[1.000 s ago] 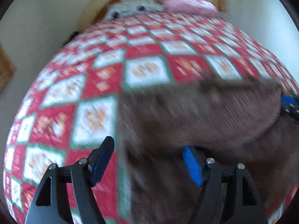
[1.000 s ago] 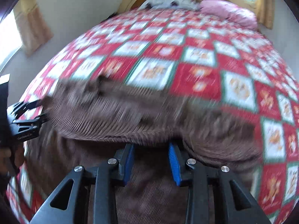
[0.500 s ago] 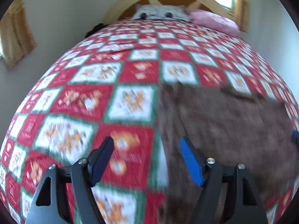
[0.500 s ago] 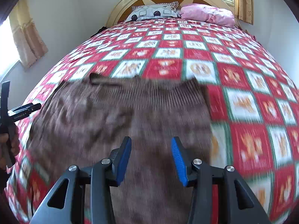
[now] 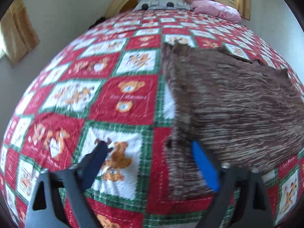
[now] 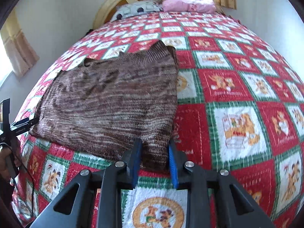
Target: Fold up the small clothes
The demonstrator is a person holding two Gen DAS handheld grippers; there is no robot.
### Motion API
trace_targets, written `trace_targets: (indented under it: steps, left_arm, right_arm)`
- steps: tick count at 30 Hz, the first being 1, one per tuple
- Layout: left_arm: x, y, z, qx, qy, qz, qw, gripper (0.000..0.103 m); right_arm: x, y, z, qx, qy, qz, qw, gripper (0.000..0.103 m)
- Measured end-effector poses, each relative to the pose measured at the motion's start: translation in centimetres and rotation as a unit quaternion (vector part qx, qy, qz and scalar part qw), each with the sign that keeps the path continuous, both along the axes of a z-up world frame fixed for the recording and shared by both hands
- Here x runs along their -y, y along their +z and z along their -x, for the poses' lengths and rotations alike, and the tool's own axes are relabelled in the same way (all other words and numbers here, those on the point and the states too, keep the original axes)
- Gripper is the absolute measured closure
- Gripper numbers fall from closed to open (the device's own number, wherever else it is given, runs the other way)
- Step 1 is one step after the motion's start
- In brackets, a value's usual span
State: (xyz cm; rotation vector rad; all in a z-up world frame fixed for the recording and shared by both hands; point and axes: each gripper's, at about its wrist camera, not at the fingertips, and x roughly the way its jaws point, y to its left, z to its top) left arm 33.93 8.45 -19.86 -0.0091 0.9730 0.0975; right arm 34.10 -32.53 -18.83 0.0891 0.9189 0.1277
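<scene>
A brown striped knit sweater (image 6: 114, 102) lies flat, folded over, on the red, white and green teddy-bear quilt (image 6: 237, 98). In the left wrist view the sweater (image 5: 237, 104) fills the right side. My left gripper (image 5: 148, 152) is open wide and empty, just above the quilt at the sweater's near left corner. My right gripper (image 6: 154, 150) is open with its jaws a small way apart, at the sweater's near right corner; nothing is clamped. The left gripper also shows at the left edge of the right wrist view (image 6: 24, 123).
The quilt (image 5: 85, 98) covers the whole bed. A grey patterned pillow (image 6: 136, 9) and a pink pillow (image 6: 188, 3) lie at the wooden headboard (image 6: 114, 5). Curtains (image 5: 17, 36) hang on the left wall.
The sweater's folded layer has dropped and now lies flat. Both grippers have pulled back toward the near edge and hold nothing. The left gripper stays wide open.
</scene>
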Motion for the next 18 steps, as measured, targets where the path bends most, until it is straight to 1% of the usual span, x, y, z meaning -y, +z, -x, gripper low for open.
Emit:
trace_targets:
  steps: [2, 6, 8, 9, 11, 12, 13, 14, 16, 18]
  left_arm:
    - [-1.0, -0.2, 0.3, -0.001, 0.013, 0.02, 0.9997, 0.004]
    - [-1.0, -0.3, 1.6, 0.011, 0.014, 0.001, 0.9998, 0.004]
    - [-1.1, -0.4, 1.7, 0.011, 0.017, 0.003, 0.9998, 0.003]
    - [-1.2, -0.4, 1.8, 0.008, 0.021, 0.006, 0.9997, 0.003]
    - [-1.3, -0.4, 2.1, 0.007, 0.026, 0.008, 0.9996, 0.003]
    - [-1.3, -0.4, 2.3, 0.007, 0.028, 0.008, 0.9995, 0.003]
    - [-1.3, -0.5, 2.5, 0.009, 0.029, 0.007, 0.9995, 0.003]
    - [-1.3, -0.4, 2.7, 0.01, 0.029, 0.006, 0.9995, 0.003]
    - [-1.3, -0.5, 2.8, 0.011, 0.026, 0.004, 0.9996, 0.003]
    - [-1.3, -0.5, 2.9, 0.011, 0.023, 0.0, 0.9997, 0.003]
  right_arm:
    - [0.0, -0.1, 0.7, 0.002, -0.004, 0.006, 1.0, 0.076]
    - [-0.6, 0.8, 1.5, 0.013, -0.007, 0.036, 0.999, 0.076]
    - [-1.3, 2.3, 1.5, 0.04, -0.016, 0.049, 0.998, 0.076]
    - [-1.8, 3.0, 1.4, 0.054, -0.01, 0.046, 0.997, 0.076]
    - [-3.3, 4.1, 0.9, 0.075, 0.016, 0.039, 0.996, 0.076]
    - [-4.3, 4.2, 0.6, 0.085, 0.028, 0.05, 0.995, 0.076]
    - [-4.9, 4.0, 0.3, 0.086, 0.034, 0.06, 0.994, 0.076]
    - [-5.7, 3.3, -0.4, 0.075, 0.04, 0.073, 0.994, 0.076]
    - [-5.8, 1.9, -1.1, 0.053, 0.041, 0.06, 0.996, 0.076]
    - [-5.6, 0.0, -1.4, 0.018, 0.032, 0.065, 0.997, 0.076]
